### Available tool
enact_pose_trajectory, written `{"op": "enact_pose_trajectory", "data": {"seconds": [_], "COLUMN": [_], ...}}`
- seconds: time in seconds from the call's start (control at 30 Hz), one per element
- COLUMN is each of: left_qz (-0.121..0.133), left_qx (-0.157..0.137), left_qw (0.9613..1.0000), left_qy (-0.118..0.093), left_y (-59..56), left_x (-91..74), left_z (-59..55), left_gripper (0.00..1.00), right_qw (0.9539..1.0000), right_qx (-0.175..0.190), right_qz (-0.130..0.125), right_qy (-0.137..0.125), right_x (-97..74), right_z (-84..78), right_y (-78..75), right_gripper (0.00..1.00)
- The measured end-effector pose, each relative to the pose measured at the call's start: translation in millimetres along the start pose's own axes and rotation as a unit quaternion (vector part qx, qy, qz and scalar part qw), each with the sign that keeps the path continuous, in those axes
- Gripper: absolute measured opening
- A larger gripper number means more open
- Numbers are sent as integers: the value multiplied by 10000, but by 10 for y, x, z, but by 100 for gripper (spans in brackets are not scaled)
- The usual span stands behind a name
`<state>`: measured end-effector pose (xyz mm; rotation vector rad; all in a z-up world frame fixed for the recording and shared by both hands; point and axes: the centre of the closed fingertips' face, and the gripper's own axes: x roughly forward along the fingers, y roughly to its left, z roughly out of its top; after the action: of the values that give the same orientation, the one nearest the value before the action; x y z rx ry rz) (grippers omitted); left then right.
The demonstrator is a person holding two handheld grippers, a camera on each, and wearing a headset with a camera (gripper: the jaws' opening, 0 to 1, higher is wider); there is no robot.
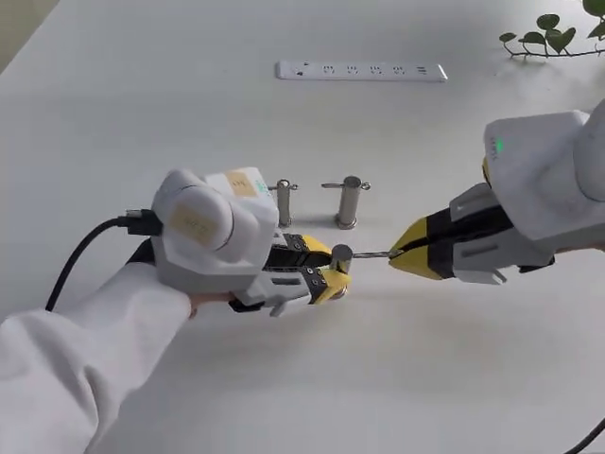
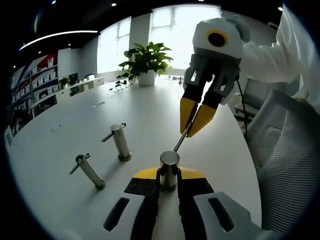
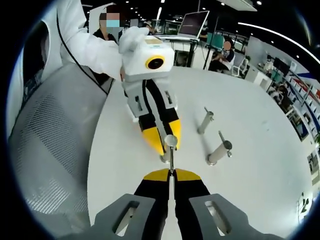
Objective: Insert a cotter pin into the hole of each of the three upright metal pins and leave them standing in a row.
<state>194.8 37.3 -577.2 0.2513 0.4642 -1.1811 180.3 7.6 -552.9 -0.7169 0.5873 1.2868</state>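
My left gripper (image 1: 333,270) is shut on an upright metal pin (image 1: 341,255), which stands between its yellow tips (image 2: 169,172). My right gripper (image 1: 395,255) is shut on a thin cotter pin (image 1: 371,254) whose free end meets the head of that held pin (image 3: 170,142). In the left gripper view the cotter pin (image 2: 181,141) slants down from the right gripper (image 2: 195,119) to the pin head. Two other upright pins (image 1: 348,201) (image 1: 284,201) stand behind, each with a cotter pin through its top.
A white power strip (image 1: 361,71) lies at the far side of the white table (image 1: 189,104). A plant sprig (image 1: 553,36) sits at the far right corner. A black cable (image 1: 80,253) trails from the left gripper. People sit beyond the table in the right gripper view.
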Motion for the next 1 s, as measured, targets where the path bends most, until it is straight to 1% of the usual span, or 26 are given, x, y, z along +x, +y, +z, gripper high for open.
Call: {"op": "enact_pose_trajectory", "data": {"seconds": [0.23, 0.37, 0.43, 0.5, 0.57, 0.73, 0.8, 0.83, 0.93, 1.0], "left_qz": [-63, -60, -44, -23, -13, -12, -21, -20, -26, -24], "left_qx": [44, 63, 60, 33, 39, -7, 22, 48, 95, 138], "left_qw": [10000, 10000, 10000, 10000, 10000, 10000, 10000, 10000, 9999, 9999], "left_qy": [-19, -6, -3, 3, 5, 10, 27, 37, 61, 77], "left_y": [13, 23, 25, 20, 15, 3, -2, -6, -8, -12], "left_x": [-10, -16, -19, -15, -12, -18, -20, -21, -24, -25], "left_z": [-7, -8, -8, -4, -1, -1, -1, -1, -6, -8], "left_gripper": [11, 11, 11, 11, 11, 11, 11, 11, 11, 11], "right_qw": [9999, 9998, 9997, 9995, 9994, 9990, 9990, 9988, 9982, 9972], "right_qx": [-78, -96, -147, -193, -217, -297, -318, -376, -488, -652], "right_qz": [56, 125, 183, 201, 256, 324, 327, 320, 347, 353], "right_qy": [81, 144, 109, 143, 78, 29, 38, 64, 96, 136], "right_x": [77, 124, 140, 141, 148, 164, 170, 194, 183, 181], "right_z": [-49, -57, 16, 22, 86, 225, 242, 230, 228, 204], "right_y": [-54, -47, -28, -36, -17, 28, 38, 29, 48, 47], "right_gripper": [0, 0, 0, 0, 0, 0, 0, 0, 0, 0]}}
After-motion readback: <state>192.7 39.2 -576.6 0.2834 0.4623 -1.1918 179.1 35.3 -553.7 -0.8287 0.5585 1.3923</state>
